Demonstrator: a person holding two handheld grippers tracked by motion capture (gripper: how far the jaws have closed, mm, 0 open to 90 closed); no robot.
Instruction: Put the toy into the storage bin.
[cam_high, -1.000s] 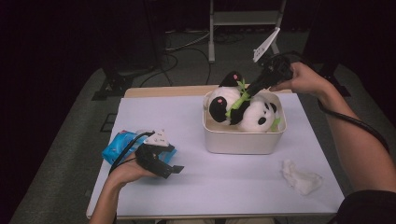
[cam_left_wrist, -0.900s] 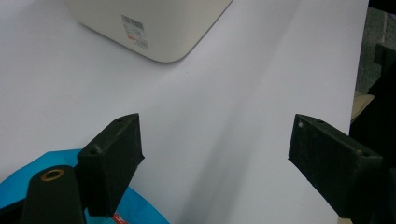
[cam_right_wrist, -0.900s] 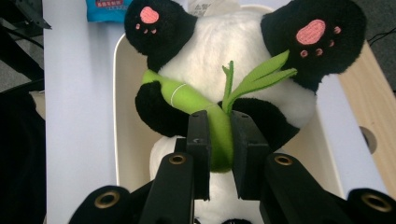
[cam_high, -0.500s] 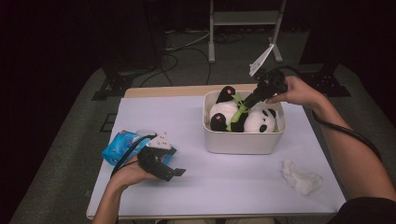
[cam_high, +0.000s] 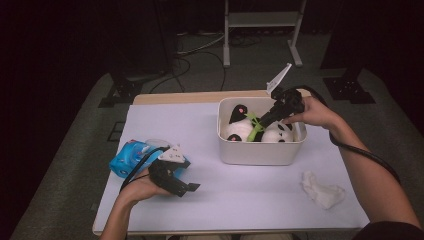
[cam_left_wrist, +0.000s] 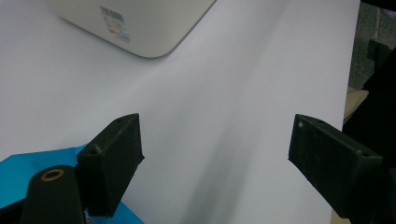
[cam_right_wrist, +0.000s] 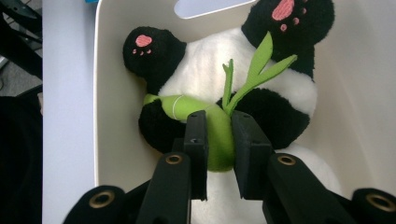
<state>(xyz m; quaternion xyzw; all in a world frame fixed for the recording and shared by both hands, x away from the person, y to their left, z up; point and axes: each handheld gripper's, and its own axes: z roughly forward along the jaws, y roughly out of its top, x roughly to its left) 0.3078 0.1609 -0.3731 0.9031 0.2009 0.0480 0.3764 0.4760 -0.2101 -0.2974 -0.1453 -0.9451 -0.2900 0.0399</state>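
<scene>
Where the high view looks down on the white table (cam_high: 240, 200), one cream bin (cam_high: 260, 150) stands right of centre, near the far edge, with broad bare surface before it and to its left. One plush panda (cam_high: 240, 131) lies inside it, one green bamboo sprig (cam_high: 256, 127) across its body. The right gripper (cam_high: 267, 116) dips into the bin from the right rim. The left gripper (cam_high: 187, 187) rests low near the front left edge, beside one blue packet (cam_high: 127, 155). One crumpled white tissue (cam_high: 322, 192) lies near the right front corner, well apart from the bin.

In the left gripper view, its two jaws stand spread wide over bare table, nothing between them; the bin's corner (cam_left_wrist: 154, 28) shows beyond, with open room between.

In the right gripper view, the jaws pinch the panda's (cam_right_wrist: 224, 79) green bamboo stalk (cam_right_wrist: 217, 135), having just eased slightly wider, the stalk between them. The bin's walls (cam_right_wrist: 105, 93) close in on both sides, leaving little room.
</scene>
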